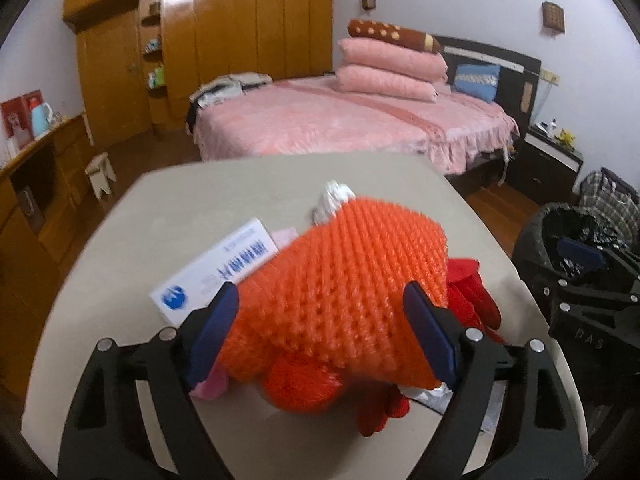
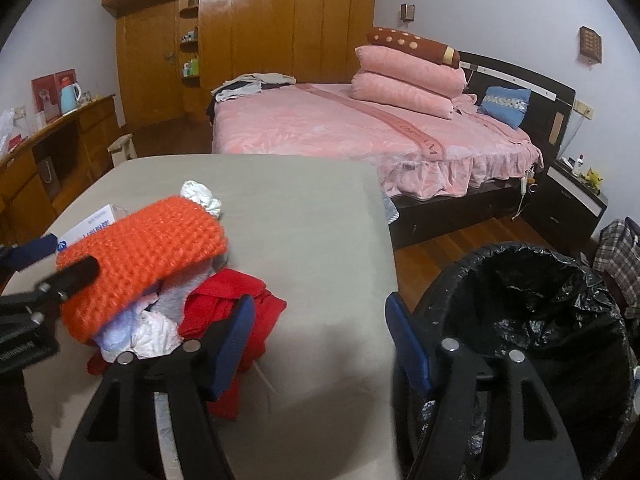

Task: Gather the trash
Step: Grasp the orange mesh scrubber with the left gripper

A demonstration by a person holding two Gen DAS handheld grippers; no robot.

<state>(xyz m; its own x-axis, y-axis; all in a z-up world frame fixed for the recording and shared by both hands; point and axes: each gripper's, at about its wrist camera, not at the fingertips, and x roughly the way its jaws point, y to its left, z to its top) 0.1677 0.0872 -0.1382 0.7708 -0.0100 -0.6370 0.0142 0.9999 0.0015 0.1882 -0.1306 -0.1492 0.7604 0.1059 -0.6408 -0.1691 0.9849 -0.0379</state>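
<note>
The left tool [image 1: 320, 328] clamps a chunky orange knitted piece [image 1: 340, 292] above the beige worktop [image 2: 304, 216], while the right tool [image 2: 320, 344] hangs wide open and empty beside the black-lined bin [image 2: 532, 304].

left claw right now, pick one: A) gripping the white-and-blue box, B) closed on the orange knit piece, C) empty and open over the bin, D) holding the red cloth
B: in the left wrist view the left claw has both blue pads pressed against the sides of the orange knit piece, while the white-and-blue box and red cloth lie on the table outside its grip.
</note>
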